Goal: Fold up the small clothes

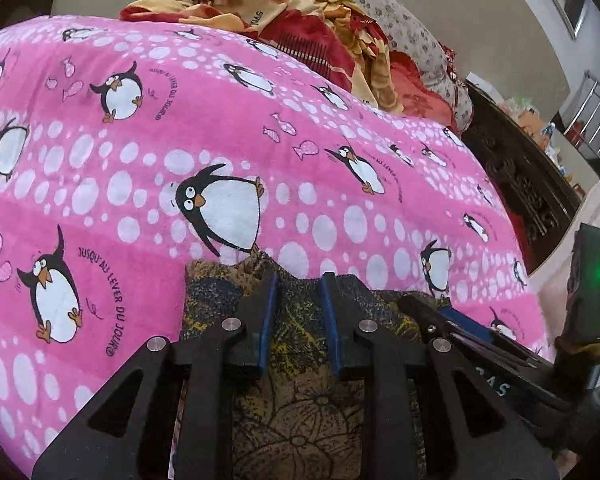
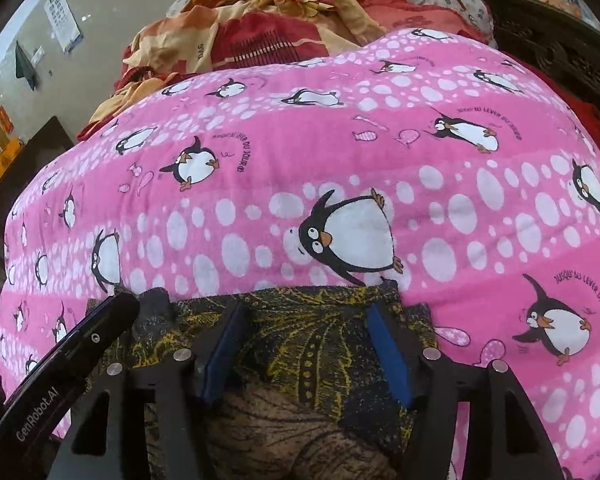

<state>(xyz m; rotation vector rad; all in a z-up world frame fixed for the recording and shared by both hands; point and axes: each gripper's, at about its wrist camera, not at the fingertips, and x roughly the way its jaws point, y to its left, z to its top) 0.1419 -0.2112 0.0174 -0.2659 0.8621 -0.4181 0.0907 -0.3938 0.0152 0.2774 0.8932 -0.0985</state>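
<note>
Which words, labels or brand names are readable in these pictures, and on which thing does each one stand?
"JUSQU'AU LEVER DU JOUR", beside the penguins on the pink blanket.
"GenRobot.AI", on the left gripper, seen in the right wrist view.
Letters on the red and yellow cloth: too distorted to read.
Wall poster: too small to read.

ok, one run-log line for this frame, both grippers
stage: fold in progress | garment: dark patterned, on pink penguin blanket | left gripper: open above garment | right gripper: open above garment
</note>
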